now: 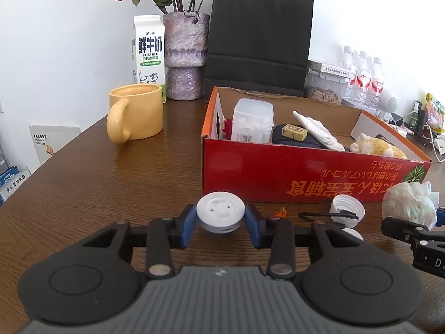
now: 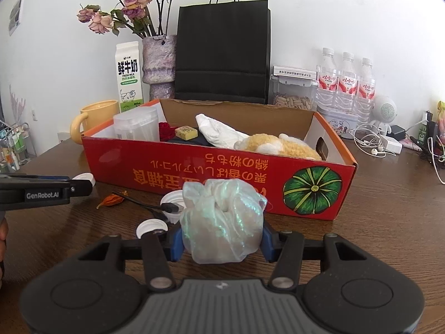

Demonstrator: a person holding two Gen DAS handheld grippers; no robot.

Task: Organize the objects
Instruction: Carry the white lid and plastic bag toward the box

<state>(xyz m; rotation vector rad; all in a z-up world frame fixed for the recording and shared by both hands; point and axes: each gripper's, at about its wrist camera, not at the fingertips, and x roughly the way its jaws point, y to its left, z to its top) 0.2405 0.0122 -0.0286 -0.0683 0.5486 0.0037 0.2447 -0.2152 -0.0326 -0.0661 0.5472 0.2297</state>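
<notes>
The left tool (image 1: 221, 224) pinches a round white puck (image 1: 220, 211) by its sides, so it won't slip. The right tool (image 2: 222, 240) squeezes a soft shiny bundle (image 2: 222, 222). Both are just in front of the red box (image 2: 222, 172) on the worktop (image 1: 111, 189), probably going in next

"FRESH MILK" on milk carton (image 1: 148, 53)

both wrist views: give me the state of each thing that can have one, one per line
left gripper: shut on the white round device
right gripper: shut on the sheer scrunchie
red box: open-topped, partly filled
yellow mug: upright on the table
milk carton: upright, closed
black paper bag: standing upright
white caps: loose on the table
</notes>
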